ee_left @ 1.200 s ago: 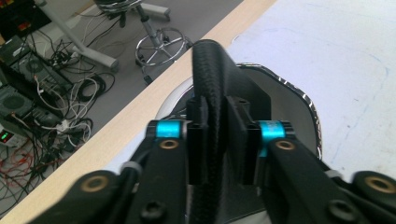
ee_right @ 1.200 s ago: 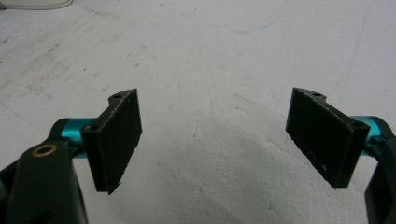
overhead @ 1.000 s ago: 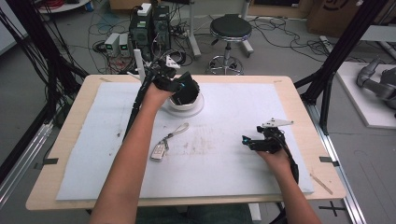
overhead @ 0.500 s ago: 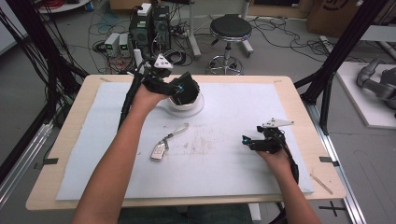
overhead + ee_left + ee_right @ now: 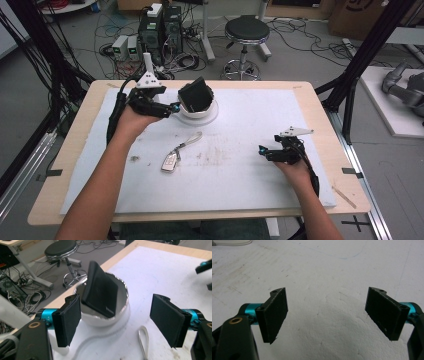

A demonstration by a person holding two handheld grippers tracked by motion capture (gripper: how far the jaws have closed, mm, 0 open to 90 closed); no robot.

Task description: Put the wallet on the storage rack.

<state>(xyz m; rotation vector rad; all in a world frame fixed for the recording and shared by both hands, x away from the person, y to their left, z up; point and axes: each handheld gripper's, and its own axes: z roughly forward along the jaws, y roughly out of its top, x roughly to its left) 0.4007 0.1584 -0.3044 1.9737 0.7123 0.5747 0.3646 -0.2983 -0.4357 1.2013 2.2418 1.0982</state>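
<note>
Jaws wide on both grippers, black wallet (image 5: pixel 100 296) propped in the far bowl (image 5: pixel 120 315), guessing the keys (image 5: pixel 170 161) go next.

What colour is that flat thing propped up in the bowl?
Black. The wallet leans in the white bowl, seen best in the left gripper view.
</note>
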